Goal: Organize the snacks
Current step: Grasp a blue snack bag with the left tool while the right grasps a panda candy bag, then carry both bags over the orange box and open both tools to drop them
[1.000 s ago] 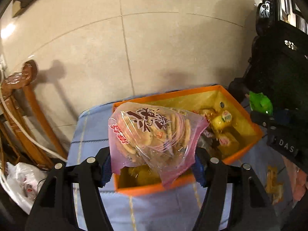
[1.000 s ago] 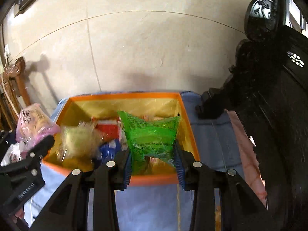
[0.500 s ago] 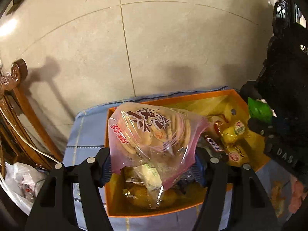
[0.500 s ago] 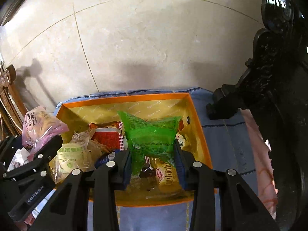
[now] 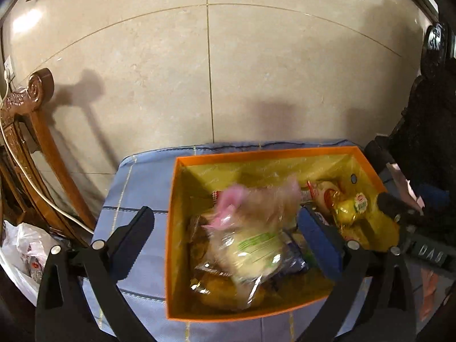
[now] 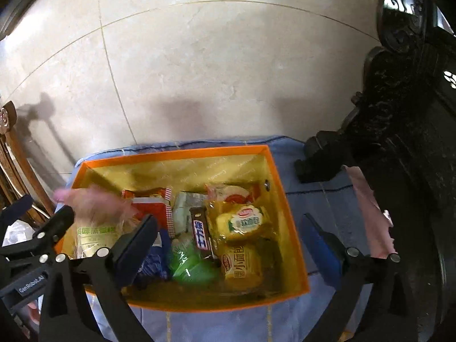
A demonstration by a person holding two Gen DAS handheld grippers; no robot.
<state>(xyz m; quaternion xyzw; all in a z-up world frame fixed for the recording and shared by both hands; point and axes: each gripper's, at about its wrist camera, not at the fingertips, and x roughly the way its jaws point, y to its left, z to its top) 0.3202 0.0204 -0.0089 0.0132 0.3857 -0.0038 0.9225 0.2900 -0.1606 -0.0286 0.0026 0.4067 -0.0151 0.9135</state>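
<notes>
An orange box (image 5: 171,228) with a yellow inside (image 6: 287,208) stands on a blue cloth and holds several snack packs. My left gripper (image 5: 228,228) is open above its left half; a pink-and-clear biscuit bag (image 5: 253,208), blurred, lies loose between the fingers over the packs. The bag also shows in the right wrist view (image 6: 88,202). My right gripper (image 6: 228,236) is open above the box; a green pack (image 6: 191,265), blurred, lies in the box below it, beside a chocolate bar (image 6: 201,232) and yellow bread packs (image 6: 245,222).
The blue cloth (image 5: 134,188) covers a small table by a tiled wall. A carved wooden chair (image 5: 31,119) and a white plastic bag (image 5: 20,245) are at the left. Dark carved furniture (image 6: 404,131) stands at the right, with a pink cloth (image 6: 370,213) beside it.
Both grippers have opened. The biscuit bag has dropped from the left gripper into the box, and the green pack has dropped from the right gripper into the box.
</notes>
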